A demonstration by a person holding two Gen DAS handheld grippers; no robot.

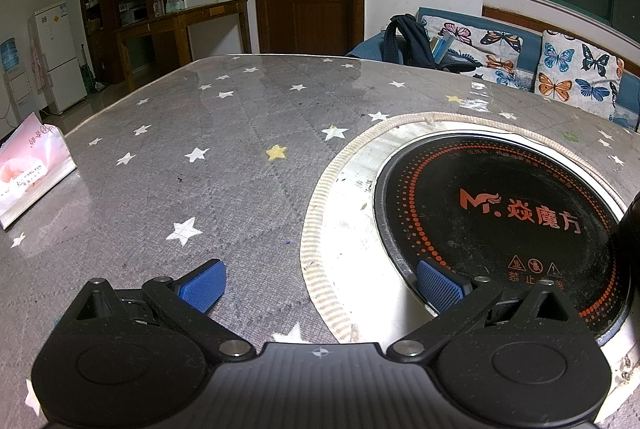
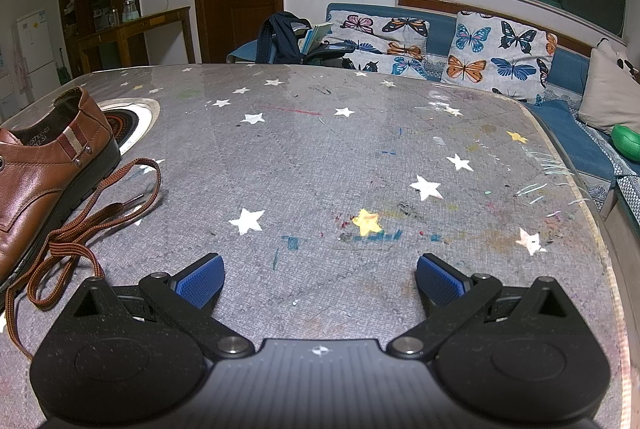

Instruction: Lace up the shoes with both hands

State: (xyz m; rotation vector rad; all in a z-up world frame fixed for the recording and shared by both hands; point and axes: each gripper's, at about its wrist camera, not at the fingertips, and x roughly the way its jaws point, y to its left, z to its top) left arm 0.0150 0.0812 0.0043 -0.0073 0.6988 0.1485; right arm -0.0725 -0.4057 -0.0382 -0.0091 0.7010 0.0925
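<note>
A brown leather shoe (image 2: 36, 173) lies at the left edge of the right wrist view, heel toward the far side. Its brown lace (image 2: 72, 241) trails loose on the table beside it, to the left of my right gripper (image 2: 320, 283). The right gripper is open and empty, above the grey star-patterned tablecloth (image 2: 320, 157). My left gripper (image 1: 322, 287) is open and empty, over the tablecloth at the edge of a round black induction cooktop (image 1: 500, 213). A dark edge (image 1: 630, 229) at the far right of the left wrist view cannot be identified.
A pink tissue pack (image 1: 28, 169) lies at the table's left edge. The cooktop sits in a white ring (image 1: 344, 221) set into the table. A sofa with butterfly cushions (image 2: 480, 57) and a dark backpack (image 2: 284, 37) stands behind the table.
</note>
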